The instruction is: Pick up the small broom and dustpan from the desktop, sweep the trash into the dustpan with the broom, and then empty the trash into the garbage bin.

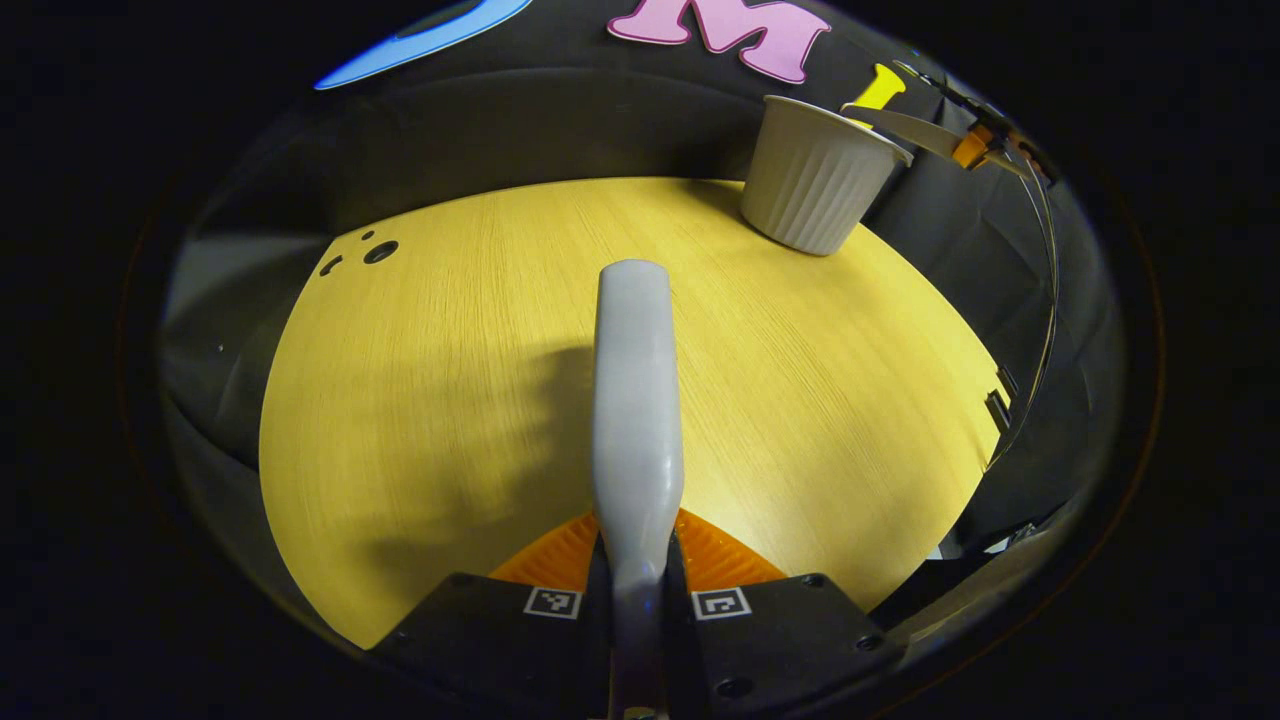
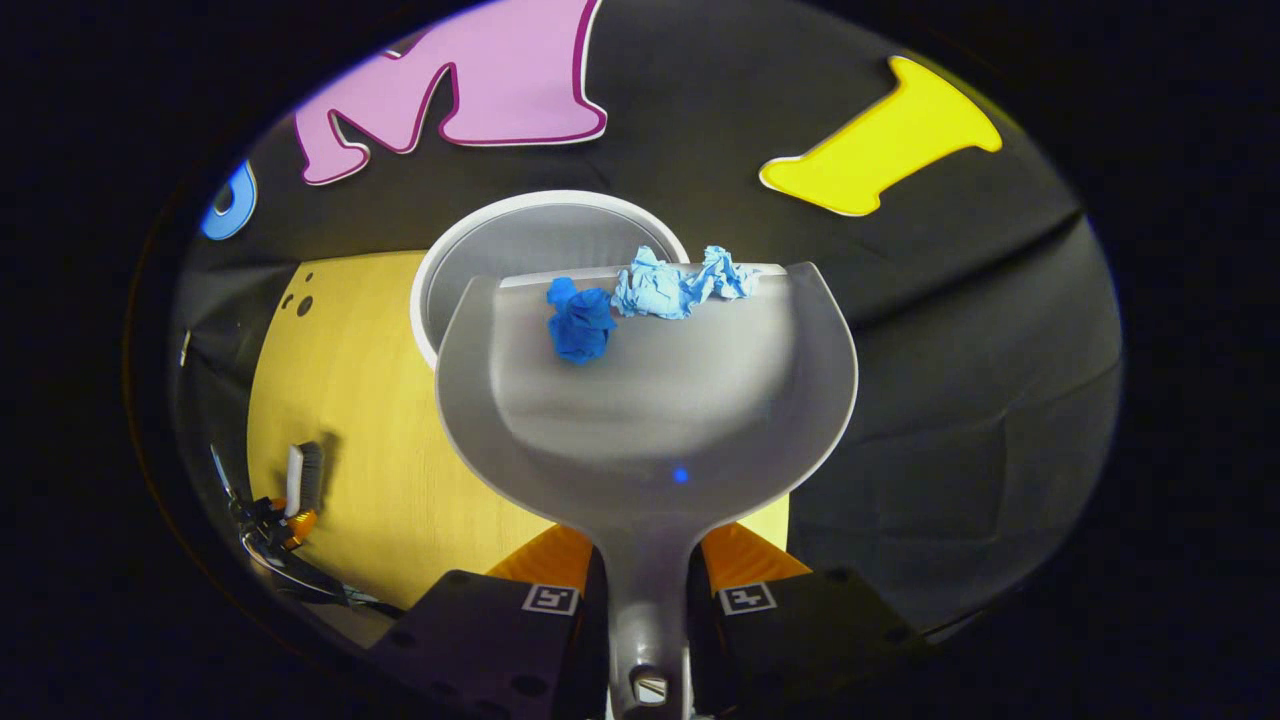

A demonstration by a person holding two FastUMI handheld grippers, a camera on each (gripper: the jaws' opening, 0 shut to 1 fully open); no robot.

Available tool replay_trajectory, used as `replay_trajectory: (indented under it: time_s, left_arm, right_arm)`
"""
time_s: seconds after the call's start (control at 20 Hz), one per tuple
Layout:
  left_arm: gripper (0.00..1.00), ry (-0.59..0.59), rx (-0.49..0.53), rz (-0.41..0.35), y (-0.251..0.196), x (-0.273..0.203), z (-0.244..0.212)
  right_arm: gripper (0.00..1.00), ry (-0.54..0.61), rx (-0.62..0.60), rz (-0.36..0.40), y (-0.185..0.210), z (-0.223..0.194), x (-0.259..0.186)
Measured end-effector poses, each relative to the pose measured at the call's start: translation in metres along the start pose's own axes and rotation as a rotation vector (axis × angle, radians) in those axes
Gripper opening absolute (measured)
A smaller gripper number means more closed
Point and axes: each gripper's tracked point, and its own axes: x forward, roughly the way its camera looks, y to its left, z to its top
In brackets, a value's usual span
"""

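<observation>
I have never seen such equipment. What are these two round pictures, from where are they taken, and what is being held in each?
A person holds a two-finger gripper in each hand, and a fisheye camera rides on each one, looking forward along its fingers.

In the left gripper view, the left gripper is shut on the grey plastic broom handle above the yellow wooden desktop. The white ribbed garbage bin stands at the desktop's far edge.

In the right gripper view, the right gripper is shut on the handle of the grey plastic dustpan, held over the bin. In the dustpan lie a dark blue crumpled paper ball and a light blue crumpled paper wad.
</observation>
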Motion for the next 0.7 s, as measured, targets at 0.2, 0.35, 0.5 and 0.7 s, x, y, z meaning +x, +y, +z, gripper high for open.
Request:
replay_trajectory:
  time_s: [0.2,0.35,0.5,0.7]
  left_arm:
    - [0.26,0.007,-0.015,-0.005,0.000,0.001,-0.003]
    - [0.26,0.010,-0.027,-0.002,0.002,0.002,-0.005]
    - [0.26,0.013,-0.032,0.003,0.006,0.001,-0.007]
    - [0.26,0.016,-0.038,0.010,0.008,0.001,-0.008]
  right_arm:
    - [0.36,0.073,-0.100,-0.041,-0.010,-0.001,-0.007]
    - [0.36,0.128,-0.185,-0.058,-0.024,-0.001,-0.010]
    - [0.36,0.165,-0.241,-0.075,-0.032,-0.010,-0.016]
    - [0.36,0.192,-0.312,-0.106,-0.032,-0.001,-0.023]
